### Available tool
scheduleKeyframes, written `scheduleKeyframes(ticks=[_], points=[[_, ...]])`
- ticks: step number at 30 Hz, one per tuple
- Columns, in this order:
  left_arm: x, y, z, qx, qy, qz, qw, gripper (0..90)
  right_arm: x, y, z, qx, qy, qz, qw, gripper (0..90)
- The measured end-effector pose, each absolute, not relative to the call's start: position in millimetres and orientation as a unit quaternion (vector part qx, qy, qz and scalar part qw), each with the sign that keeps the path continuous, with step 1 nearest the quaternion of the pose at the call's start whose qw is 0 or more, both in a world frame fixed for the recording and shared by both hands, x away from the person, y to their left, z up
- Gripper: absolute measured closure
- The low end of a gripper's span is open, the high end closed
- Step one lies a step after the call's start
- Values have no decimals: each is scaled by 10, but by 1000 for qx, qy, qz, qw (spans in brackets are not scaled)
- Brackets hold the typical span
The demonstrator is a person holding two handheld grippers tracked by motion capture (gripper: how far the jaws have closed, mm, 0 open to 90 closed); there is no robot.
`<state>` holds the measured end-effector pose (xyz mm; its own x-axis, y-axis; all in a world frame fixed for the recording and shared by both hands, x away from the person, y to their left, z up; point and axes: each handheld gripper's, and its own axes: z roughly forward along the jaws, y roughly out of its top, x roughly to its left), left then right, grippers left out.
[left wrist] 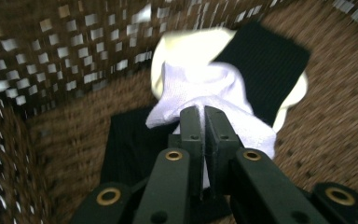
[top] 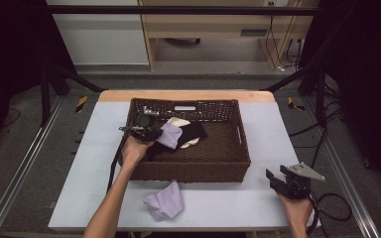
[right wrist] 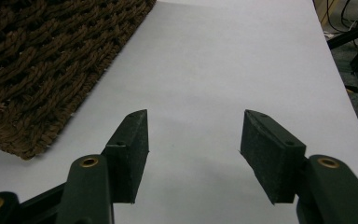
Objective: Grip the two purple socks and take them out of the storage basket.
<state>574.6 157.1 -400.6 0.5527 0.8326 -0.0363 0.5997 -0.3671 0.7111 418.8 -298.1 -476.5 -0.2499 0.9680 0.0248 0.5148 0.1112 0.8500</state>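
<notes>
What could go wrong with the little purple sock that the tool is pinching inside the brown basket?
The left tool pinches only a fold of the pale purple sock, so it might slip free when lifted. The sock lies on a black cloth and a cream cloth in the brown woven basket, so those might get dragged along. The sock could also catch on the basket's wall.

Basket [top: 193, 171] mid-table [top: 258, 198], socks [top: 186, 130] piled in its back left, seemingly three, another sock [top: 166, 201] lying before the basket
</notes>
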Motion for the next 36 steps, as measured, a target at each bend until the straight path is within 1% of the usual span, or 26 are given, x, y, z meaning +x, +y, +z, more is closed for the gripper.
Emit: scheduleKeyframes(ticks=[2,3,6,7,8,12,16,22,24,28,31,36], points=[[5715,1604,-3949,798,434,178,379,862,4183,-2984,-4762,542,685,393,288,418],[5715,1604,-3949,798,434,178,379,862,4183,-2987,-4762,542,685,393,289,418],[5684,1642,-3884,782,426,188,414,862,4186,-2991,-4767,541,686,391,290,418],[5672,1665,-3843,771,426,191,432,863,4189,-2989,-4768,541,686,391,290,418],[5672,1665,-3843,771,426,191,432,863,4189,-2989,-4768,541,686,391,290,418],[5613,1718,-3724,745,423,205,474,863,4185,-2991,-4763,543,684,392,288,418],[5500,1743,-3602,729,407,214,507,863,4190,-2994,-4767,541,686,390,291,418],[5326,1773,-3459,718,387,222,535,863,4189,-2995,-4766,541,686,389,292,418],[5205,1799,-3376,710,375,220,554,862,4186,-3000,-4764,543,684,389,292,418],[5094,1817,-3301,706,365,226,563,862,4183,-3000,-4764,543,685,389,292,419],[4903,1846,-3206,706,349,232,571,862,4180,-3000,-4762,542,685,389,293,420],[4744,1871,-3137,701,332,237,585,862,4174,-2995,-4759,543,684,390,291,421]])
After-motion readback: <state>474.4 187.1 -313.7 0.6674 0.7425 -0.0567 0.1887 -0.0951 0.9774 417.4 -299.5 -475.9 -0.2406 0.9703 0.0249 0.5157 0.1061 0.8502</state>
